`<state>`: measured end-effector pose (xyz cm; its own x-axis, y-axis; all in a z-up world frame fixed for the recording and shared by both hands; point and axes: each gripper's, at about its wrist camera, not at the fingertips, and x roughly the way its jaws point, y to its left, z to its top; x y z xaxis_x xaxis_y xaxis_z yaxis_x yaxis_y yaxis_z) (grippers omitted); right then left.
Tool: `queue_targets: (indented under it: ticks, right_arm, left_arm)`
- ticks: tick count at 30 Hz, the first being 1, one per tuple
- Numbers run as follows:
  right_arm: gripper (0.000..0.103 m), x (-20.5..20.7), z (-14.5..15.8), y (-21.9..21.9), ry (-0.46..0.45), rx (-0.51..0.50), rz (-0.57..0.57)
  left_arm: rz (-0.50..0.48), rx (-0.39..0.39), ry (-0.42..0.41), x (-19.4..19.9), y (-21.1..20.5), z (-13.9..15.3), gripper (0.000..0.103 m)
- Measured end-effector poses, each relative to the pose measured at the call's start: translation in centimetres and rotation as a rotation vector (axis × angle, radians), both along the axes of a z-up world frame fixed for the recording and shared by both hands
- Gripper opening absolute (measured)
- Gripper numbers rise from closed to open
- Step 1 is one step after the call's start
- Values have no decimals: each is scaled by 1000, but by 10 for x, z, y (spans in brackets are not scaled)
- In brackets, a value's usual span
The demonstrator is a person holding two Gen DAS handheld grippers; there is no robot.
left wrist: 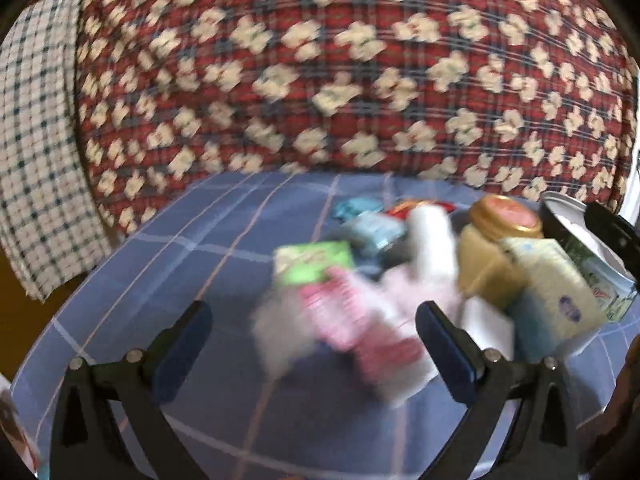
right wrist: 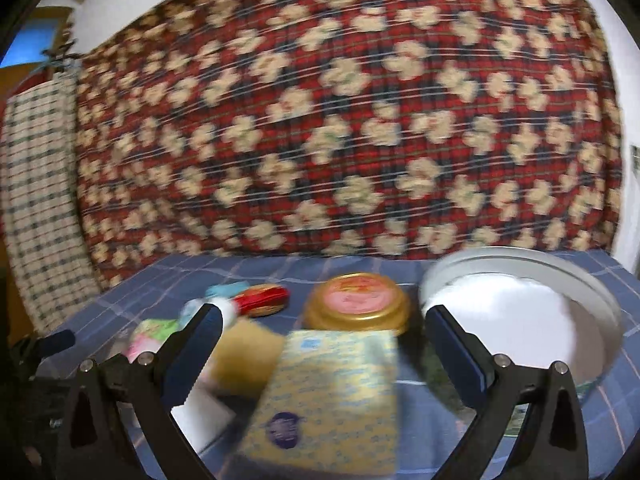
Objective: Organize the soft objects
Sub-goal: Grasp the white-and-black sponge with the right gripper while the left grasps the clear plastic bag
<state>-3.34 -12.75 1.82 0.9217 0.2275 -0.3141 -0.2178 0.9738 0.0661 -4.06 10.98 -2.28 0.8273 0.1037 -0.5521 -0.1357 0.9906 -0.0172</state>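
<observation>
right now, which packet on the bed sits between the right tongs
The yellow-and-blue patterned packet, just ahead of the open right tongs. The green packet and the pink one lie off to their left.

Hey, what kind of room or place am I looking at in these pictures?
Most likely a bedroom, seen from over a bed. Small items lie on a blue checked sheet, a bulky red floral quilt is piled behind them, and a checked cloth hangs at the left.

A red plaid quilt (right wrist: 348,120) with cream flowers is backing a blue checked sheet (left wrist: 200,240); the blurred pack (left wrist: 352,312) is looking pink, perhaps.
</observation>
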Motion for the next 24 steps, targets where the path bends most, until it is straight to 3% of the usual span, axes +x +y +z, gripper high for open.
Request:
queue_targets:
  ticks: [5,9,10,11,13,17,20,24]
  right_arm:
    - [102,-2,-7,41,64,-40,247]
    - [101,-3,-20,84,123,-186,364]
    - [95,-3,-24,93,146,-219,391]
    - [83,-1,-27,99,176,-248,411]
    - [71,5,-36,109,237,-304,425]
    - [70,21,-54,114,352,-343,433]
    - [70,30,-60,115,361,-408,387]
    - [70,35,-62,116,386,-423,392]
  left_arm:
    - [31,-39,36,-14,35,-6,103]
    - [45,-46,49,-15,47,-11,103]
    - [43,-40,51,-16,48,-11,103]
    - [40,-35,52,-16,49,-10,103]
    - [33,-22,57,-15,50,-10,103]
    - [27,-27,68,-15,51,-11,103]
    - [13,-39,89,-11,50,-14,103]
    - [-11,-32,112,-6,44,-17,103]
